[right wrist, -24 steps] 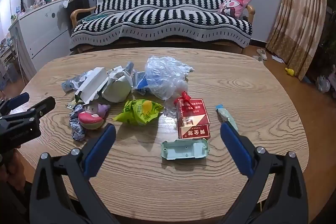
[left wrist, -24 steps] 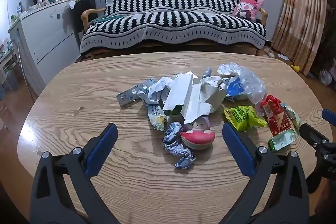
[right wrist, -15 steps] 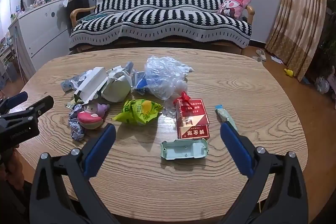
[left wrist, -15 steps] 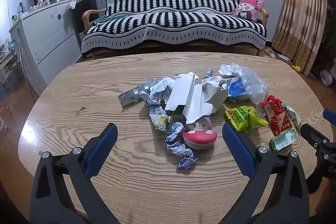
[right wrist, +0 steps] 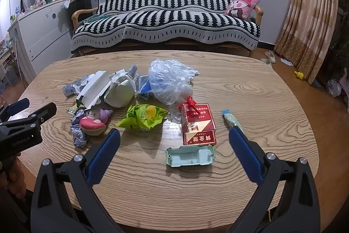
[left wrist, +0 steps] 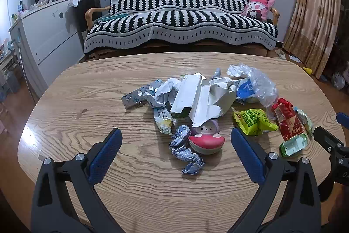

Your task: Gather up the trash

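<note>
A heap of trash lies on the oval wooden table (left wrist: 91, 123): torn white cardboard (left wrist: 196, 99), crumpled foil (left wrist: 185, 150), a pink mushroom toy (left wrist: 206, 139), a green snack bag (right wrist: 142, 117), a clear plastic bag (right wrist: 168, 82), a red box (right wrist: 197, 123) and a mint plastic shell (right wrist: 189, 155). My left gripper (left wrist: 176, 150) hovers open over the near table edge, with the foil and toy seen between its fingers but apart from them. My right gripper (right wrist: 174, 152) is open too, the mint shell and red box ahead between its fingers, untouched.
A black-and-white striped sofa (left wrist: 181, 23) with a pink cushion (right wrist: 241, 7) stands behind the table. A white cabinet (left wrist: 48, 36) is at left, curtains (right wrist: 309, 14) at right. A small blue-green item (right wrist: 231, 120) lies right of the red box. A hand (right wrist: 13, 176) holds the left gripper.
</note>
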A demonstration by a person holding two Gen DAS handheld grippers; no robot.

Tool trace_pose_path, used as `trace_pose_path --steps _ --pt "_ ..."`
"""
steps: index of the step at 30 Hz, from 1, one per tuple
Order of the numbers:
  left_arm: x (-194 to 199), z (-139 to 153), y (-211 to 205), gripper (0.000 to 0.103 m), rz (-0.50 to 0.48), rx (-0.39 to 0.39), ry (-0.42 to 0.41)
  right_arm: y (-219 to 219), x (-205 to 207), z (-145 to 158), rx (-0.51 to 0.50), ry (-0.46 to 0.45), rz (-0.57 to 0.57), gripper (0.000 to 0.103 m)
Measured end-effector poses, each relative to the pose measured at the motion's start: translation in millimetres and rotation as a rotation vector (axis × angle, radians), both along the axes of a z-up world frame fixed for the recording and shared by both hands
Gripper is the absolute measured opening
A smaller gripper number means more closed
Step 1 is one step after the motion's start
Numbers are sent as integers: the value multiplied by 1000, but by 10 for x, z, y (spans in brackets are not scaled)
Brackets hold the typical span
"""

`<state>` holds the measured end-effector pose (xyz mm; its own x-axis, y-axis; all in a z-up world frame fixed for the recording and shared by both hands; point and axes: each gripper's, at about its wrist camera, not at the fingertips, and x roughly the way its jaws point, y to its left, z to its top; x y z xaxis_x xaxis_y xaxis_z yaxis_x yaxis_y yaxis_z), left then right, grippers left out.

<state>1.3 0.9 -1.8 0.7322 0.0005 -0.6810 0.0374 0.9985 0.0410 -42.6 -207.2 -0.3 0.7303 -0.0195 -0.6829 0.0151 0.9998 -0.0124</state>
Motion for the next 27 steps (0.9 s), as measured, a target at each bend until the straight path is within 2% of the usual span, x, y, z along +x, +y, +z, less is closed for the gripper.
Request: trace_pose_path --steps 27 --pt "-22 43 26 97 -1 -8 -19 -11 -26 4 19 -7 6 96"
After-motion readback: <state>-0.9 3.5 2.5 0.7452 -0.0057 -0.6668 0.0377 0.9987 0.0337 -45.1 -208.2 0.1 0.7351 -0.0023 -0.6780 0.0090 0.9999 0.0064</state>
